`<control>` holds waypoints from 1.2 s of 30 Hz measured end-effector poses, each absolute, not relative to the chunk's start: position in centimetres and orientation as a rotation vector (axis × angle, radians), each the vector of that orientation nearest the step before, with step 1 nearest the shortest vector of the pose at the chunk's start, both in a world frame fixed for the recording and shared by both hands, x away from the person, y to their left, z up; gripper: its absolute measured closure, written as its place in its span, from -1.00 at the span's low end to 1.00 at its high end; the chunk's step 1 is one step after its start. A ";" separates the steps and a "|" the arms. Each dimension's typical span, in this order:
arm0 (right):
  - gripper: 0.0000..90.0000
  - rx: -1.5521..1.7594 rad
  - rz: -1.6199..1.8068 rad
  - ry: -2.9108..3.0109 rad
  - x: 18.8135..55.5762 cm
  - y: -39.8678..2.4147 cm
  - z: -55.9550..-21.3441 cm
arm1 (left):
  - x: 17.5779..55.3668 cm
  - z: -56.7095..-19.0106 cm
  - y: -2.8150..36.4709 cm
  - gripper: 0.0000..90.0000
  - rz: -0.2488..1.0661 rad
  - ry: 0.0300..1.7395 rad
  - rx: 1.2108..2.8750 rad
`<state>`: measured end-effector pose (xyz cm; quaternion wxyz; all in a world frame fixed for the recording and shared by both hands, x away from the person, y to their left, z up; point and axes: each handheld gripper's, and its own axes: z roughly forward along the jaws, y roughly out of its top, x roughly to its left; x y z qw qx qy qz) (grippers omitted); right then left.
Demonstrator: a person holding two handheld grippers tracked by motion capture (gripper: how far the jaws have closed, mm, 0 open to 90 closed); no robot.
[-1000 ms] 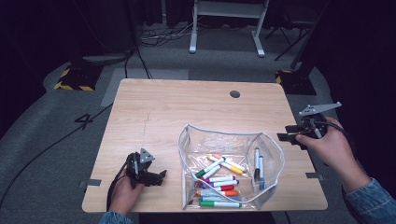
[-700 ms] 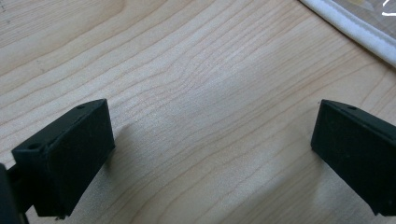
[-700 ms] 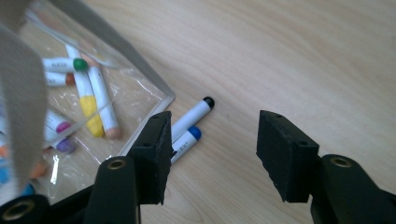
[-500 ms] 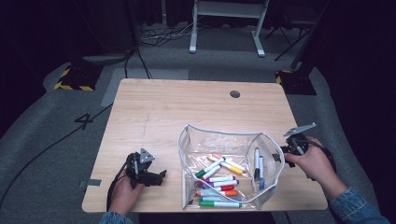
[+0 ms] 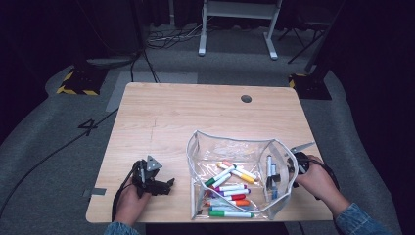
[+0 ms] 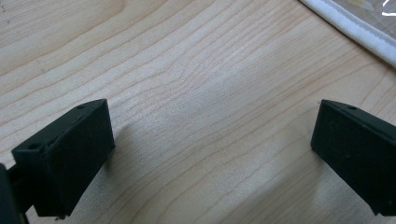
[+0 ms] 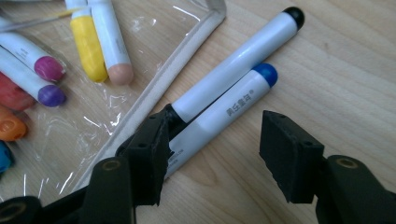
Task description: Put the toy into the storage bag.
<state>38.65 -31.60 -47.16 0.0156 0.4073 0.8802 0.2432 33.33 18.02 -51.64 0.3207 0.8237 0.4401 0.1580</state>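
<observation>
A clear pouch (image 5: 192, 161) with white trim lies open on the wooden table (image 5: 195, 112), with several coloured markers (image 5: 230, 188) inside. A black-capped marker (image 7: 243, 51) and a blue-capped marker (image 7: 233, 105) lie side by side on the wood next to the pouch's trim (image 7: 154, 88). My right gripper (image 7: 217, 140) hangs low over their near ends. Its jaws have just been opening and stand apart, with the blue marker's end between them and untouched. My left gripper (image 5: 166, 185) rests at the table's front left, its jaws (image 6: 210, 140) wide open over bare wood.
The pouch's white edge (image 6: 355, 28) lies just beyond my left gripper. A round cable hole (image 5: 246, 98) sits near the table's far edge. Past the table there are cables and a stand's legs (image 5: 235, 29) on the grey floor.
My right hand has come down from above the table's right edge to table level beside the pouch. The left hand has stayed put.
</observation>
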 end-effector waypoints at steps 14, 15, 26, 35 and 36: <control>0.69 1.300 0.466 2.668 38.3 -33.0 -47.2 | 33.3 -51.7 18.0 -1.00 0.416 1.157 2.162; 0.69 1.309 0.464 2.663 38.3 -33.1 -47.2 | 33.3 -51.7 18.0 -1.00 0.416 1.157 2.162; 0.71 1.342 0.488 2.608 38.1 -33.4 -47.3 | 33.3 -51.7 18.0 -1.00 0.413 1.158 2.163; 0.71 1.374 0.603 2.604 38.1 -34.2 -44.8 | 33.3 -51.6 18.0 -1.00 0.415 1.156 2.164; 0.71 1.369 0.612 2.603 38.1 -34.2 -44.2 | 33.3 -51.6 18.0 -1.00 0.413 1.158 2.163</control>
